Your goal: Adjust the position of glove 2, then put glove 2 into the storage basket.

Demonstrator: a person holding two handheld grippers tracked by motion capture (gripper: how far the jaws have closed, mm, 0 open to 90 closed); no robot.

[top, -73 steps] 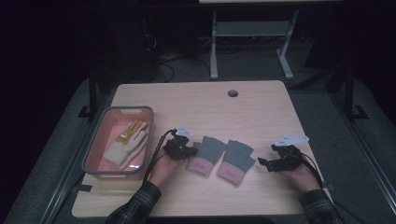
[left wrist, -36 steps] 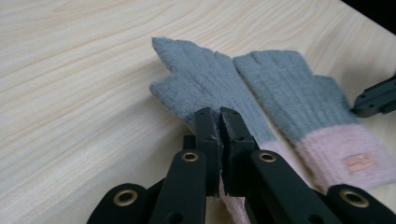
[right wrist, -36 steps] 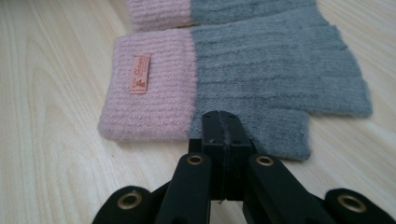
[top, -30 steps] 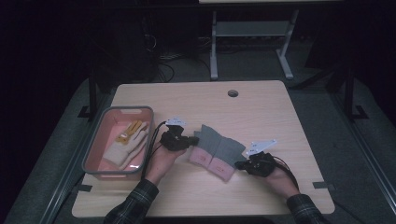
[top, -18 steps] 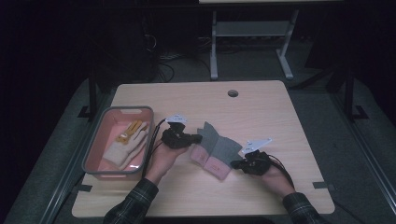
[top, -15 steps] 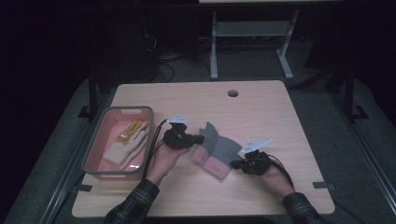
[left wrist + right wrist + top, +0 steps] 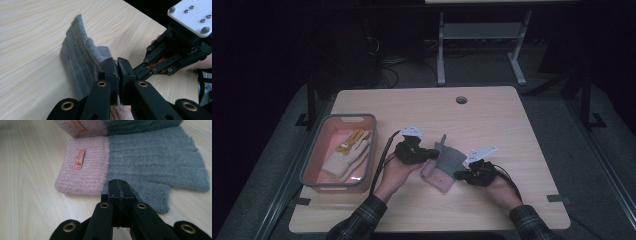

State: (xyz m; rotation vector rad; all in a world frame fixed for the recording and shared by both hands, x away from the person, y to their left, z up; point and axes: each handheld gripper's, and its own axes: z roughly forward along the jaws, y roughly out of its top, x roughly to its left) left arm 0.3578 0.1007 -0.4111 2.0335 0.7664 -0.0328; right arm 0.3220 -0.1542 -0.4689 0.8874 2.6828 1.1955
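The left gripper (image 7: pixel 117 68) was clamped on the upper glove (image 7: pixel 80 57), folded onto the lower glove (image 7: pixel 140 167) near the table (image 7: pixel 492 115) middle. The right gripper (image 7: pixel 119 191) was clenched at that glove's edge. Stacking looked nearly done; the bin (image 7: pixel 314 165) beside the gloves seemingly awaited.

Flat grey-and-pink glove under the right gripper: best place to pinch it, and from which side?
Take the flat glove at its pink cuff edge, probably coming in low along the table from the bare side. The cuff is a thick, straight ribbed band, apart from the other glove, which the left gripper holds raised. The right gripper is shut at the grey thumb edge.
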